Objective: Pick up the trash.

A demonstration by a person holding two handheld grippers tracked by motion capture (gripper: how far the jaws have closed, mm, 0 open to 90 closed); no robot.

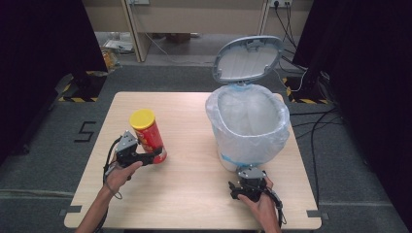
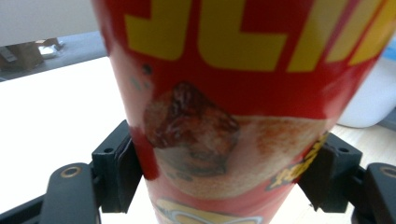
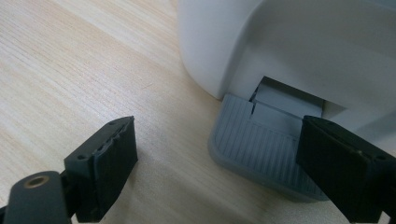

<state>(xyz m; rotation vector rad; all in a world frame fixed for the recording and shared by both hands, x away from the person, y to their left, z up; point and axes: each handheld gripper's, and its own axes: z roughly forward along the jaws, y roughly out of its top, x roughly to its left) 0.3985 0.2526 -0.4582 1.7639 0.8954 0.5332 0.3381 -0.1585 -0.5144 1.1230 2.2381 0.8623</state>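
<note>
My left gripper [image 1: 156, 155] pinches the chips can [image 1: 148, 136] low; it could tip sideways. My right gripper [image 3: 219, 172], spread, presses the bin pedal [image 3: 261, 149]; slipping drops the lid [image 1: 248, 58].

Light wood table [image 1: 194, 194] under both grippers. Grey carpet floor [image 1: 39, 160] all round. Black "5" mark [image 1: 85, 131] on the floor, well left of the left gripper [image 1: 155, 155]. Yellow-black striped tape [image 1: 77, 99] beyond and left of it. Black cables [image 1: 311, 128] on the floor, right of and beyond the right gripper [image 1: 248, 174]. Black curtains [image 1: 39, 48] on both sides. Wooden furniture [image 1: 194, 19] far ahead.
</note>
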